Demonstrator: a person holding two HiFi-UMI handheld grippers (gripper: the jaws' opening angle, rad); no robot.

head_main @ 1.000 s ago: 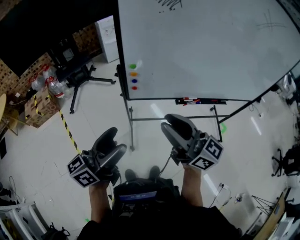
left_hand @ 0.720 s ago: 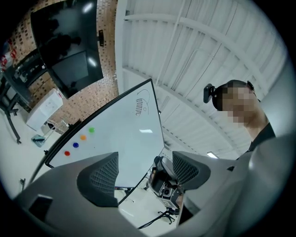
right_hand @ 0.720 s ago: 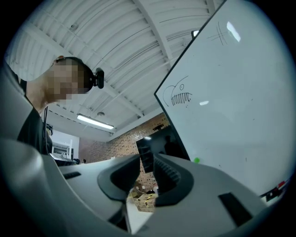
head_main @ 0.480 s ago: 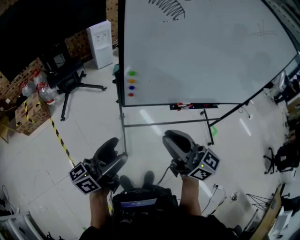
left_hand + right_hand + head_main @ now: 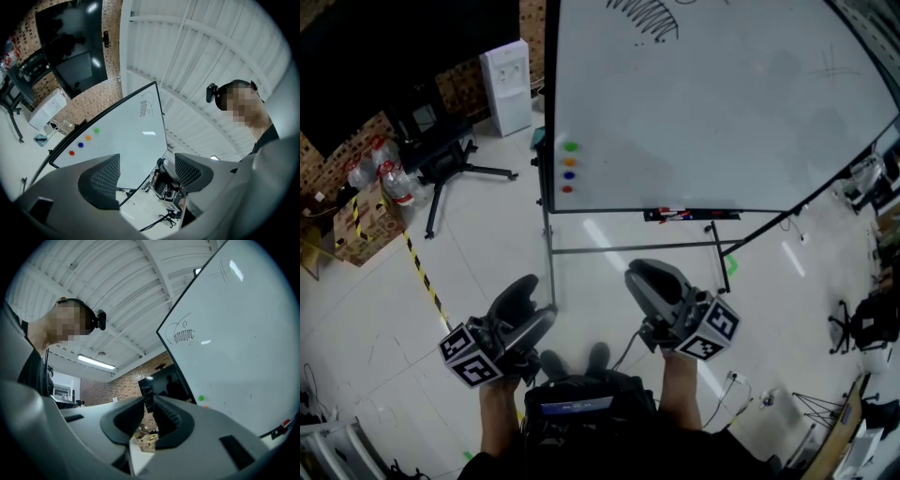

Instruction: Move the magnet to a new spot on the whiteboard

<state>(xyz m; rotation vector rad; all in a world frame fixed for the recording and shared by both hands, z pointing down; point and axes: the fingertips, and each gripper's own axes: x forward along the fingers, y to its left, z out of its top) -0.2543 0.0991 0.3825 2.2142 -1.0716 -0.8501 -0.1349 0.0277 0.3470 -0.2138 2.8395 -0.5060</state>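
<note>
Whiteboard (image 5: 722, 94) on a wheeled stand at 12 o'clock in the head view, its face white, with dark scribbles at the top edge. At 8 o'clock on that face, close to the left edge and the lower corner: four small round magnets set close in one vertical column, each a plain coloured dot. Green magnet (image 5: 571, 146) on top, then orange magnet (image 5: 570, 161), blue magnet (image 5: 569, 175), and red magnet (image 5: 567, 189) lowest. All four on the board, well apart from both grippers. Left gripper (image 5: 539, 298) at 7 o'clock, over the floor (image 5: 487, 234), jaws spread wide in its own view, with nothing between the ribbed pads. Right gripper (image 5: 639, 274) at 5 o'clock, jaws drawn almost together with only a thin slit left, gripping nothing. Marker tray (image 5: 680, 215) at 6 o'clock along the board's bottom edge. White water dispenser (image 5: 508, 86) at 11 o'clock, beside the board.
</note>
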